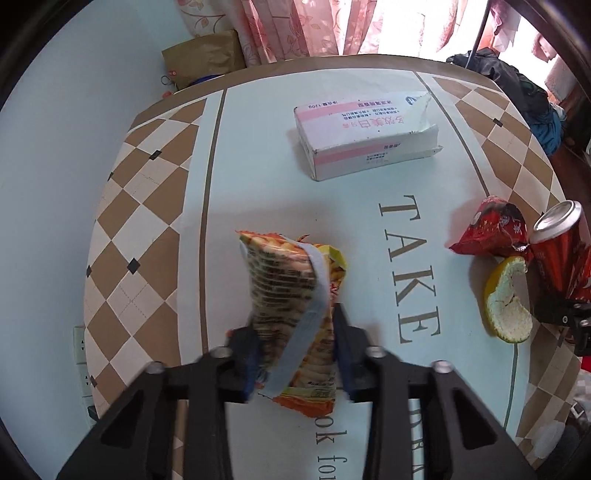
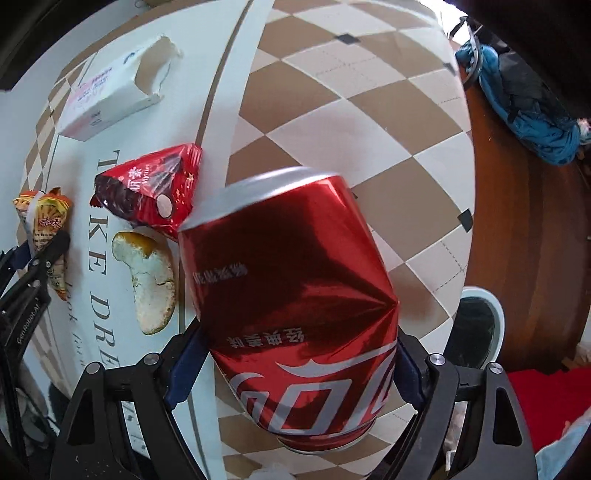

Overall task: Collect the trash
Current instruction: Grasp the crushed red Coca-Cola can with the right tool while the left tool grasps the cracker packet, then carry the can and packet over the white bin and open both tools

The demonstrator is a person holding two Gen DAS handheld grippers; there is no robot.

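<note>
Standing near the far edge of the tabletop (image 1: 258,147), the white and pink carton (image 1: 362,136) has its right end torn open; what it holds cannot be made out. A white-rimmed bin (image 2: 496,321) shows past the table's right edge in the right wrist view, its inside dark and unreadable.

Clamped in the right gripper (image 2: 295,365) is the dented red can (image 2: 291,295), both blue-padded jaws pressed against its lower sides. The can tilts away from the camera, silver top outward, over the checkered border by the right edge.

Just left of the can lie a red snack wrapper (image 2: 147,188) and a curved piece of yellow fruit peel (image 2: 151,280), pith side up, the two close together on the pale centre panel beside the printed lettering. In the left wrist view the peel (image 1: 506,299) lies just in front of the wrapper (image 1: 487,232), both close beside the held can (image 1: 554,243).

The left gripper (image 1: 295,354) pinches an orange and yellow snack packet (image 1: 291,295) by its near end, jaws closed on both sides. The packet points toward the far edge, near the brown stripe on the left of the centre panel; whether it touches the surface cannot be told. A grey seam strip runs down its face.

Beyond the far edge stand a brown paper bag (image 1: 207,55) and pink floral curtains (image 1: 295,26).
</note>
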